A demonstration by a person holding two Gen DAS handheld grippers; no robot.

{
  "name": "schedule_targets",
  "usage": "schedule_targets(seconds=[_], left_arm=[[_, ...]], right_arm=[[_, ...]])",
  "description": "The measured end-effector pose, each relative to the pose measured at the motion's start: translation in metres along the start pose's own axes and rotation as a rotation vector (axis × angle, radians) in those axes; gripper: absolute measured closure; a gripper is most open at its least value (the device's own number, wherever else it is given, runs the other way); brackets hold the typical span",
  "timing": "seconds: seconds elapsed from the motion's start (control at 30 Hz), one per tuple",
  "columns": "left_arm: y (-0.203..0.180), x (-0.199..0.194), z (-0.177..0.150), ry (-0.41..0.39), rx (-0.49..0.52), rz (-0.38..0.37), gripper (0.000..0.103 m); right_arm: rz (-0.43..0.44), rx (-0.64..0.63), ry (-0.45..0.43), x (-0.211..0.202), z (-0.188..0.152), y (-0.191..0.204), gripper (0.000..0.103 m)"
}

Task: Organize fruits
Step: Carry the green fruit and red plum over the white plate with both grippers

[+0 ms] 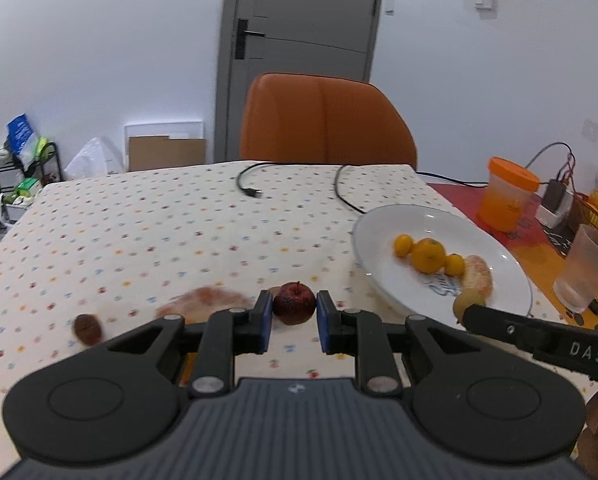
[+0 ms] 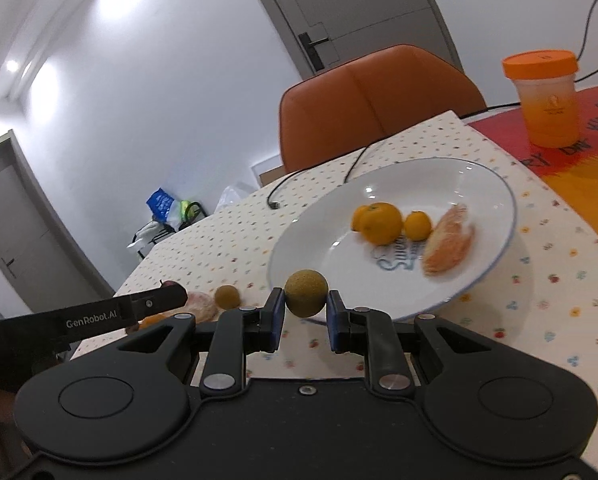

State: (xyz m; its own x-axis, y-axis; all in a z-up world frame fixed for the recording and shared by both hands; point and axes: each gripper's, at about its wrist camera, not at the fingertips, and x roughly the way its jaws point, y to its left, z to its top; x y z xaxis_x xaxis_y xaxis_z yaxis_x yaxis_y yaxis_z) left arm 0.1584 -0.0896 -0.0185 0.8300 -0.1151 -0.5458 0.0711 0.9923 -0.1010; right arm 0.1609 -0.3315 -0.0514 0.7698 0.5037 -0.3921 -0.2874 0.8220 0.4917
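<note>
Right gripper [image 2: 306, 312] fingers clenched on brown-green round fruit [image 2: 306, 293]; plate [image 2: 495, 196] just ahead-right; left gripper [image 1: 293, 320] fingers grasping small red apple [image 1: 294, 303].

Table: dotted tablecloth [image 1: 139, 224], red mat [image 2: 579, 160].
On cloth: white plate [image 1: 383, 224], black cable [image 1: 249, 184], brown fruit [image 1: 87, 329].
On mat: orange-lidded jar [image 2: 545, 96].

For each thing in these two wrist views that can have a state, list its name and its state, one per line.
left gripper: jaws shut on the red apple.
right gripper: jaws shut on the brown round fruit.
white plate: holds three oranges and a peeled segment.
orange-lidded jar: lid on, upright.
door: closed.
plastic cup: upright.
</note>
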Motion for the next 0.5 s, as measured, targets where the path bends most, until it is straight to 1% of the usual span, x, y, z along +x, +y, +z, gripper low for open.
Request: schedule_targets(seconds=[0.23, 0.5], left_arm=[[-0.030, 0.016, 0.003, 0.016, 0.047, -0.037, 0.081], [-0.061, 0.028, 0.008, 0.016, 0.101, -0.086, 0.081]], right_arm=[[-0.015, 0.026, -0.020, -0.008, 0.003, -0.021, 0.083], [-0.025, 0.030, -0.037, -0.016, 0.004, -0.030, 0.083]])
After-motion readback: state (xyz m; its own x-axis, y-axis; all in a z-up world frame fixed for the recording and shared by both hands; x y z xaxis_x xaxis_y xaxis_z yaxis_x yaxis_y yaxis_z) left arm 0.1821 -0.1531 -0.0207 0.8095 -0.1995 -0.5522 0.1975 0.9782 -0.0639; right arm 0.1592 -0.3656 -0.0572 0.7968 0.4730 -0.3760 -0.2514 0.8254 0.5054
